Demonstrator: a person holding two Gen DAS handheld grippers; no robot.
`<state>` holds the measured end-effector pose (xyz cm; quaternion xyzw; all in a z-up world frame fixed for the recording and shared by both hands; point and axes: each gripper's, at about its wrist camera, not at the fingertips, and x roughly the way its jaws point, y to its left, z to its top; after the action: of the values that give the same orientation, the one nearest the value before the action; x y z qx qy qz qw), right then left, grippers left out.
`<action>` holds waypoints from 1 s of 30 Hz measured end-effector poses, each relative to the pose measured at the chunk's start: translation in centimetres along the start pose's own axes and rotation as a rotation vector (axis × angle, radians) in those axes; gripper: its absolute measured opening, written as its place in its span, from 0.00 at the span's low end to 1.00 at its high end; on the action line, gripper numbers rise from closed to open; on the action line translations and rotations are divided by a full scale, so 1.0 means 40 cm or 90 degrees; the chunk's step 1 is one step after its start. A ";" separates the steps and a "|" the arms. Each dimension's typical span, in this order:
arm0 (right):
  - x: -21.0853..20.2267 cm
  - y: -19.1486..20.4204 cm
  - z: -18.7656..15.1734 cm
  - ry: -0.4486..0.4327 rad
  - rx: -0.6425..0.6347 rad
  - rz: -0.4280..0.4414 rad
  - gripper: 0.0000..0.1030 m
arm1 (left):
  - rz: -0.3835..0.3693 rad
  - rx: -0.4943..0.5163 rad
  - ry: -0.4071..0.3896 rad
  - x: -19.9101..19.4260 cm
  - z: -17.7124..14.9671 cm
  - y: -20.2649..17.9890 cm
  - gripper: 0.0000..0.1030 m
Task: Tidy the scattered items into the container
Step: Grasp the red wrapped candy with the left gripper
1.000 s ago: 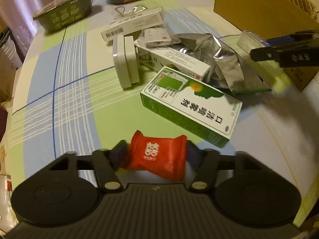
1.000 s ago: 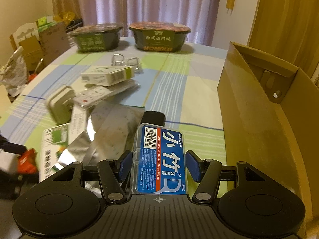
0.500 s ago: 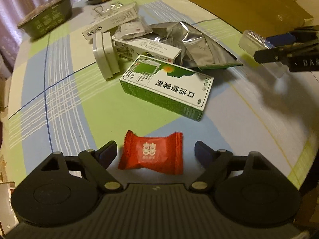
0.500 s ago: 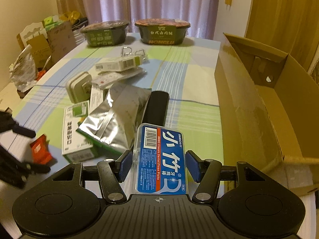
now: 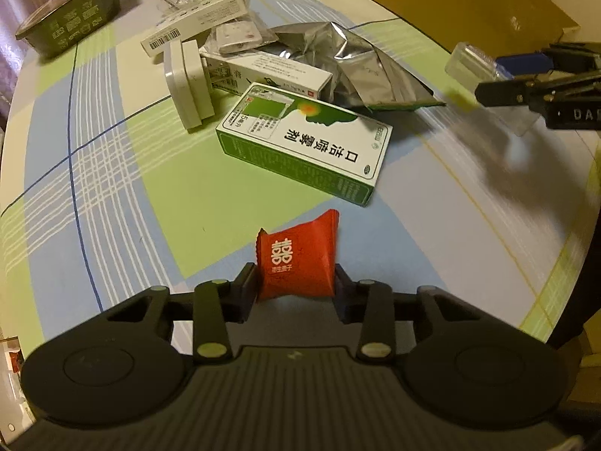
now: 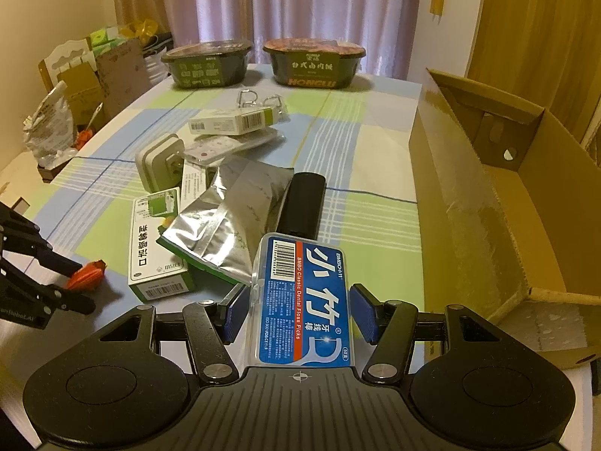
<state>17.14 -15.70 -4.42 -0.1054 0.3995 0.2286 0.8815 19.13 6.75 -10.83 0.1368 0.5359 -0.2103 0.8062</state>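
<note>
Candy (image 5: pixel 296 263) in red wrap sits clamped in the left gripper (image 5: pixel 296 285); right gripper (image 6: pixel 300 312) clamps the floss-pick case (image 6: pixel 302 300) — cardboard box (image 6: pixel 488 203) at two o'clock.

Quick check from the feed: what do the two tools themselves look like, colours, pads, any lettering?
Both are matte black, with a ribbed body, two round discs and linkage arms on silver pivots. The right tool has blue pads; the left tool has dark pads. White lettering, only partly readable, marks each tool's side. No cables or sleeves show.
</note>
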 end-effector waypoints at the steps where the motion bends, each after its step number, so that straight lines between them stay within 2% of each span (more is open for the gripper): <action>1: -0.002 0.001 -0.001 -0.001 -0.001 -0.001 0.59 | -0.001 -0.002 0.004 0.000 0.002 0.000 0.43; 5: -0.009 0.001 -0.011 0.001 0.002 -0.005 0.59 | -0.005 -0.004 0.008 0.000 0.005 0.000 0.59; 9: -0.009 0.005 -0.019 0.005 -0.001 -0.007 0.59 | -0.029 -0.012 0.004 -0.001 0.017 0.012 0.65; 16: 0.000 0.010 -0.018 0.004 -0.005 -0.003 0.59 | -0.051 -0.015 0.027 0.023 0.037 0.031 0.65; 17: 0.000 0.010 -0.018 0.004 -0.005 -0.002 0.60 | -0.052 -0.017 0.028 0.024 0.038 0.030 0.66; 19: 0.000 0.011 -0.018 0.004 -0.007 -0.004 0.59 | -0.058 -0.023 0.029 0.024 0.038 0.030 0.77; 20: 0.001 0.012 -0.019 0.003 -0.007 -0.004 0.59 | -0.060 -0.026 0.025 0.023 0.038 0.031 0.78; 22: 0.002 0.012 -0.019 0.005 -0.006 -0.003 0.59 | -0.055 -0.036 0.024 0.025 0.039 0.035 0.77; 25: 0.003 0.013 -0.022 0.006 -0.008 -0.003 0.59 | -0.050 -0.058 0.017 0.026 0.037 0.043 0.65; 26: 0.004 0.014 -0.022 0.007 -0.007 -0.003 0.60 | -0.045 -0.058 0.013 0.023 0.037 0.045 0.53; 27: 0.003 0.014 -0.022 0.007 -0.007 -0.003 0.60 | -0.040 -0.060 0.012 0.020 0.038 0.046 0.46; 30: 0.001 0.013 -0.020 0.005 -0.007 -0.003 0.59 | -0.048 -0.076 0.013 0.014 0.036 0.050 0.43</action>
<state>16.40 -15.51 -4.97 -0.1119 0.4011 0.2281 0.8801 21.44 7.77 -10.80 0.0698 0.5604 -0.2067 0.7990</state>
